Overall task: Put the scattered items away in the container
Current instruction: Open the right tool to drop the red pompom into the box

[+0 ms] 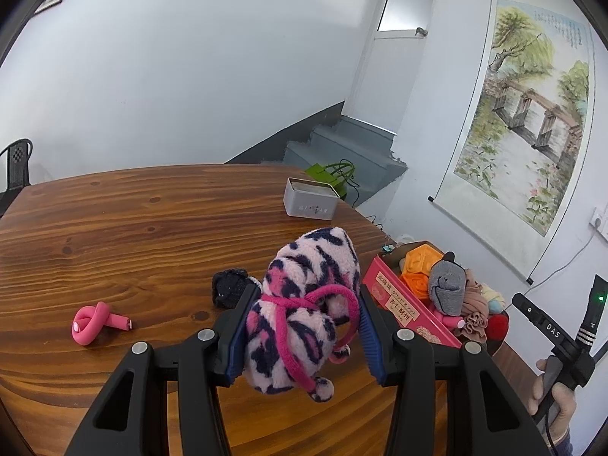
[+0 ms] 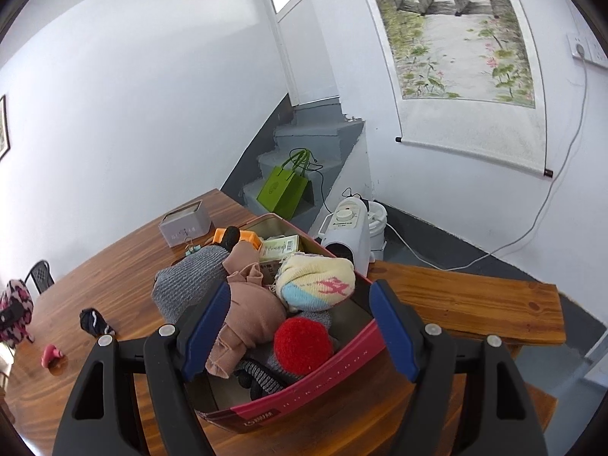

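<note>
My left gripper (image 1: 304, 336) is shut on a fluffy pink-and-navy patterned sock bundle (image 1: 304, 304) and holds it above the wooden table (image 1: 114, 235), left of the red tin container (image 1: 402, 313). The bundle also shows at the far left of the right wrist view (image 2: 15, 304). My right gripper (image 2: 300, 326) is open and empty, hovering over the red tin container (image 2: 304, 402), which holds a red ball (image 2: 302, 345), a pastel sock (image 2: 315, 285), a beige cloth (image 2: 250, 315) and a grey knit item (image 2: 190, 285). A pink knotted tube (image 1: 95, 323) and a small dark sock (image 1: 230, 288) lie on the table.
A grey tin box (image 1: 309, 203) stands at the table's far side. A wooden bench (image 2: 475, 304) runs to the right of the table. A white heater (image 2: 349, 231) and a green bag (image 2: 283, 190) sit by the grey steps. A black chair (image 1: 17, 167) is at far left.
</note>
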Tool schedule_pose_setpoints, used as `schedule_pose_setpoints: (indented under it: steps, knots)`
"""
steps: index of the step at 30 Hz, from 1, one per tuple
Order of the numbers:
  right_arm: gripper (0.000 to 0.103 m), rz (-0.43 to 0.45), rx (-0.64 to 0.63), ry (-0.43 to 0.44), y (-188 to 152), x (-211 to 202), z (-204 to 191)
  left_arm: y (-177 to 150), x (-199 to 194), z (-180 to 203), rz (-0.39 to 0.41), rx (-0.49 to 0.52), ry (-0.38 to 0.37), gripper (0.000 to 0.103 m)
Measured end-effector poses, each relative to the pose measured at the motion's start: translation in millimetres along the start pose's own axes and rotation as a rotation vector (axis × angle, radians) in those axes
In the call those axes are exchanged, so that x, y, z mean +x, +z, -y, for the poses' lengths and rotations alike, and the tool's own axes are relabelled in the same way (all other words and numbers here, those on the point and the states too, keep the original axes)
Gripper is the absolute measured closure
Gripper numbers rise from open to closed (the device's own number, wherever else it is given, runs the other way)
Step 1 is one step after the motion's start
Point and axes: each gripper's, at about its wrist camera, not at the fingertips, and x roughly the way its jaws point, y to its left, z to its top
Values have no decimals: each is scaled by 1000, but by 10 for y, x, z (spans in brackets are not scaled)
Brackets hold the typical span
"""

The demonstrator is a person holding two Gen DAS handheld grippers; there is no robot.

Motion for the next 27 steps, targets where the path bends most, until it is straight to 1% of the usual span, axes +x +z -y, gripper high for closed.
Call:
schedule_pose_setpoints:
  steps: [6, 10, 13, 15, 22, 25, 27]
  knots:
    - [24, 74, 39, -33, 2, -9, 79, 7, 193, 259, -23, 19, -26, 53]
    - [24, 136, 21, -62, 13, -56, 104, 32, 380, 467, -47, 40, -54, 53]
    - [24, 170, 0, -73, 30, -68, 121, 73, 558, 640, -69, 49, -92, 53]
    - [23, 187, -6, -82, 42, -61, 148, 105, 678, 766, -77, 65, -102, 53]
    - [23, 161, 54, -63, 49, -9, 313, 229, 1074, 1175, -99, 106, -163, 53]
    - [23, 162, 70, -50, 48, -26, 349, 272, 1227, 1323, -109, 122, -185, 53]
    - [23, 171, 73, -57, 43, -50, 354, 299, 1321, 1408, -114, 132, -199, 53]
